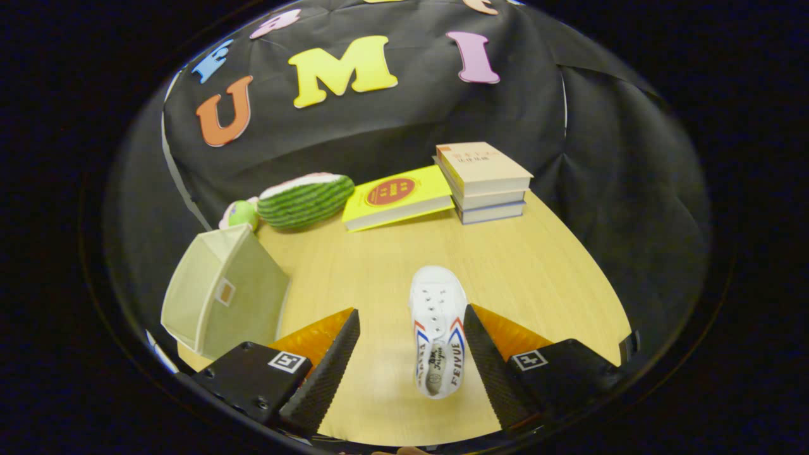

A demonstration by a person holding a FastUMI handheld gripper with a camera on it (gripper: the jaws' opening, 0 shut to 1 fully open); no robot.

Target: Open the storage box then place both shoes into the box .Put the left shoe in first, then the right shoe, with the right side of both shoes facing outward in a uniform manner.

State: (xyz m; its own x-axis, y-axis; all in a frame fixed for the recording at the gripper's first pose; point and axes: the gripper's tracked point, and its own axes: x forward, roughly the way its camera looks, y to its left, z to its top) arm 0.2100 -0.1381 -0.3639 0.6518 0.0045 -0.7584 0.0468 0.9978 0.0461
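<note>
The two-finger gripper (411,354) hangs wide open above the light wooden desk (537,265) with nothing between its fingers pressed or held — a white canvas shoe with red and blue side stripes (437,328) lies in the gap, close against the right finger and well apart from the left one, its toe pointing away toward the far edge of the desk. The pale green fabric storage box (224,297) stands near the desk's left edge, beside the left finger; whether its top is open cannot be told from here. Only one shoe is on the desk, so I judge the second-shoe step is in hand, or else the first pick is about to start. Next the fingers would need to centre on the shoe, drop around its sides and close, then carry it leftward to the box with its right side outward. Along the far edge lie a striped green watermelon-slice plush toy (306,199), a flat yellow book (398,197) and a stack of three books (485,182)
</note>
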